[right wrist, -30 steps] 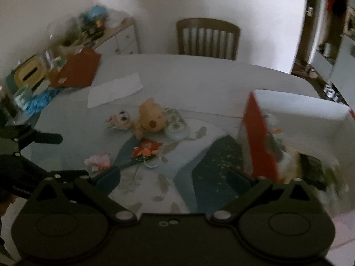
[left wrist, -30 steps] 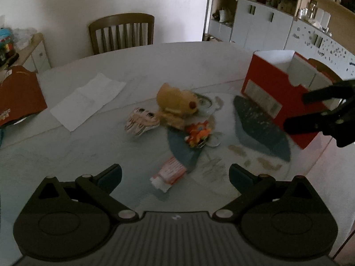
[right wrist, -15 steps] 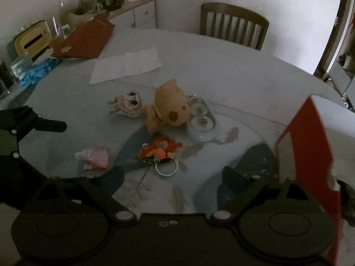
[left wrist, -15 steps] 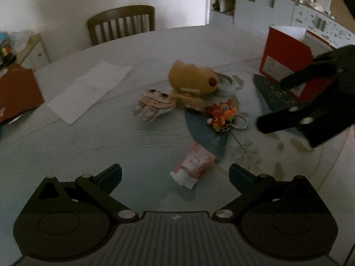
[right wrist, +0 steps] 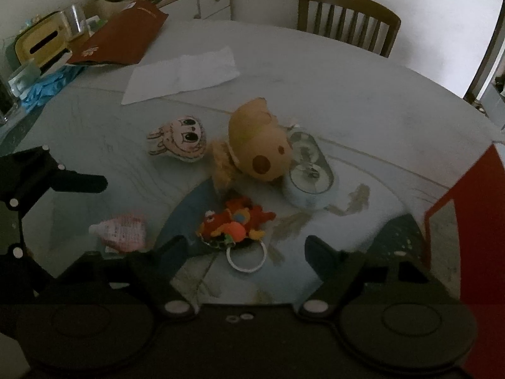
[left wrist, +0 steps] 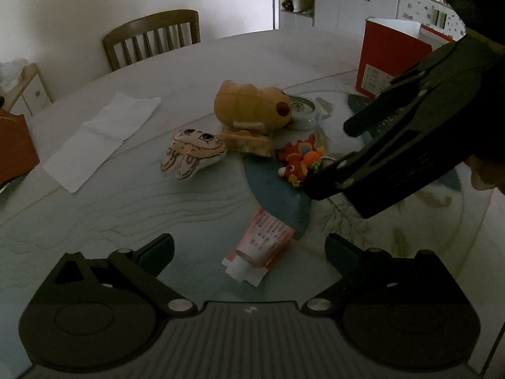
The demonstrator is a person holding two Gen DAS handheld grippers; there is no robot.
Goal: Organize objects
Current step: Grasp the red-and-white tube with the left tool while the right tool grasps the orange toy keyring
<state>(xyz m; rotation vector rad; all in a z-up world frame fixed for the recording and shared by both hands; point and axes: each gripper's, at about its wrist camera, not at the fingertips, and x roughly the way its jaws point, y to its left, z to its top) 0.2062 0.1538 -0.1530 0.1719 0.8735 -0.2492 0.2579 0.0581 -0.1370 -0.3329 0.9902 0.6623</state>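
Your right gripper hangs above the table with its jaws apart and nothing gripped; they have just been closing in. The red and orange plush keyring lies just ahead of the gap, nearer the left finger, and its white ring sits on the tabletop right between the two fingertips, touched by neither. Beyond the keyring, further ahead of these jaws, the tan plush dog lies on its side, its head against a pale blue round dish to the right. The flat bunny-faced plush lies ahead and to the left, just beside the dog. The red box stands off to the right of the right finger.

Your left gripper is also wide open and empty. The pink and white packet lies on the table between its fingertips, slightly ahead of them, clear of both. From this side the bunny plush and the dog are well ahead of the jaws, the keyring ahead and right, with the right gripper's dark finger just beside it. A white sheet of paper lies far ahead to the left, a wooden chair behind the table.
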